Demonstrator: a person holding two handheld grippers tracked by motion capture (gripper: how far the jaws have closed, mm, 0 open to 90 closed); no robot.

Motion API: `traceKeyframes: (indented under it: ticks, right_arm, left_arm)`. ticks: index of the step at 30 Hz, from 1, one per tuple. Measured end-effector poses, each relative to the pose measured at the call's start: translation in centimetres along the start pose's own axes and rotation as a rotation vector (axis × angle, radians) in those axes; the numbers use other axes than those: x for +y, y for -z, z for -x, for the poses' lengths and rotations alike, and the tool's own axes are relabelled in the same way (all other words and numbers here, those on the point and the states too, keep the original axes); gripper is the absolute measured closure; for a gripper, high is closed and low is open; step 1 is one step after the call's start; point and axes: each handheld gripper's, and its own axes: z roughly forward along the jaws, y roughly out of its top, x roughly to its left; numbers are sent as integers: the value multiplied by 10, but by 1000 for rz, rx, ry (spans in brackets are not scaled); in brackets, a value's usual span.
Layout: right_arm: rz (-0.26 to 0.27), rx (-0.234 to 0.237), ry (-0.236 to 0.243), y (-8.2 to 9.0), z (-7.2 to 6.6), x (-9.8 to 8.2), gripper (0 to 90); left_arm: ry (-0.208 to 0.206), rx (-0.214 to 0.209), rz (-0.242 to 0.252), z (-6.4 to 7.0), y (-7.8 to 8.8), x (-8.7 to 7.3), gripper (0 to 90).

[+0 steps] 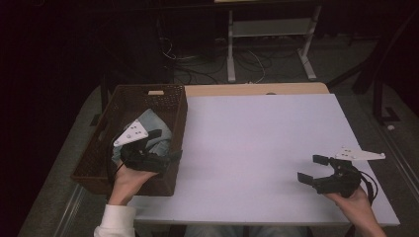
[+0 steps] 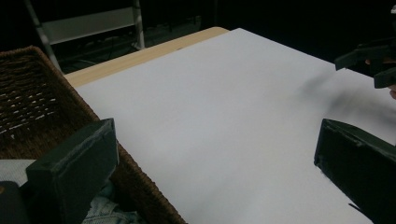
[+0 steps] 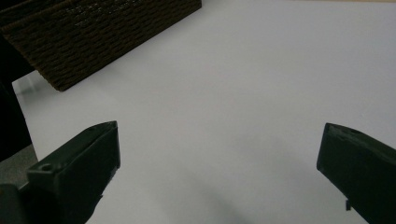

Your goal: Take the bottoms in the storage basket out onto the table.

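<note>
A brown wicker basket (image 1: pixel 129 106) stands on the left edge of the white table (image 1: pixel 257 133). A pale blue-grey cloth (image 1: pixel 152 123) lies crumpled inside it. My left gripper (image 1: pixel 164 144) hovers over the basket's right wall, open, with nothing between its jaws. In the left gripper view the gripper (image 2: pixel 215 154) looks across the table, with the basket (image 2: pixel 32 102) and a bit of cloth (image 2: pixel 107 212) at lower left. My right gripper (image 1: pixel 312 168) is held low over the table's right front, open and empty. In the right gripper view that gripper (image 3: pixel 217 154) faces the basket (image 3: pixel 93 32).
The table's wooden far edge (image 1: pixel 237 90) shows beyond the white top. Behind it stand a white metal frame (image 1: pixel 269 29) and loose cables (image 1: pixel 197 66) on the floor. The right gripper (image 2: pixel 373 60) appears far off in the left gripper view.
</note>
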Motion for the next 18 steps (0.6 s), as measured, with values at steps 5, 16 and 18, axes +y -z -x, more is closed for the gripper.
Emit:
traceKeyframes:
  ticks: [5, 16, 18]
  right_arm:
    - [-11, 6, 10, 0, -2, 0, 0]
    - [-8, 19, 22, 0, -5, 1, 0]
    - [-8, 22, 28, -1, -6, 2, 0]
  left_arm:
    - [4, -1, 2, 0, 1, 0, 0]
    - [3, 6, 0, 1, 5, 2, 0]
    - [4, 5, 2, 1, 5, 2, 0]
